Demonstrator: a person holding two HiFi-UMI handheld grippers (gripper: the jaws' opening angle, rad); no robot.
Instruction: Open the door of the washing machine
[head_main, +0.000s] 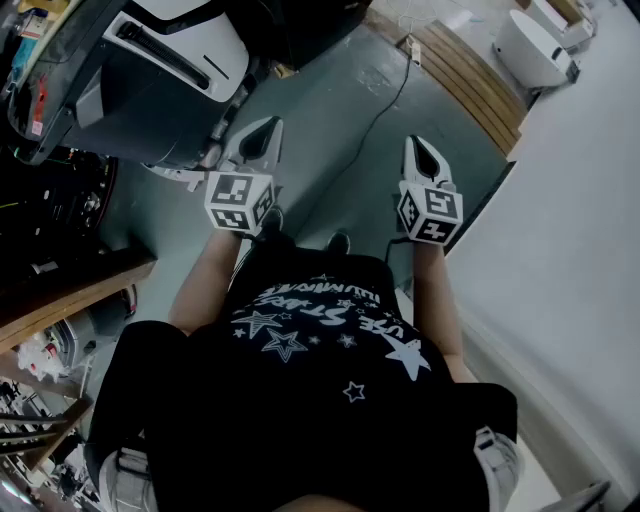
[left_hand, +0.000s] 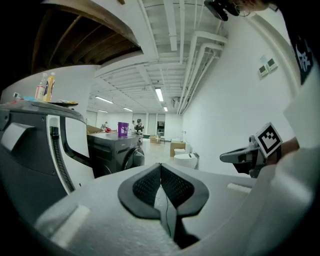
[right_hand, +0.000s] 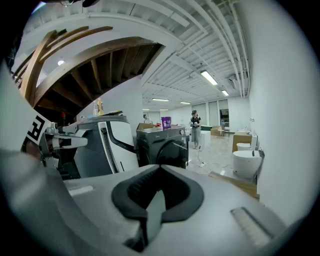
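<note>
The dark grey washing machine (right_hand: 161, 146) stands a few steps ahead on the floor, its round front door (right_hand: 172, 152) closed; the left gripper view has it left of centre (left_hand: 114, 152). My left gripper (head_main: 262, 138) is held out in the air at waist height, with its jaws (left_hand: 161, 169) shut on nothing. Beside it my right gripper (head_main: 421, 152) is held out the same way, also shut (right_hand: 160, 172) and empty. Neither gripper touches the machine.
A large white and grey appliance (head_main: 150, 80) stands close on the left. A purple container (right_hand: 166, 122) sits on the washer. White toilets (head_main: 530, 50), wooden planks (head_main: 470, 80) and a floor cable (head_main: 385, 110) lie ahead right. A white wall (head_main: 580, 250) runs along the right. A person (right_hand: 195, 127) stands far off.
</note>
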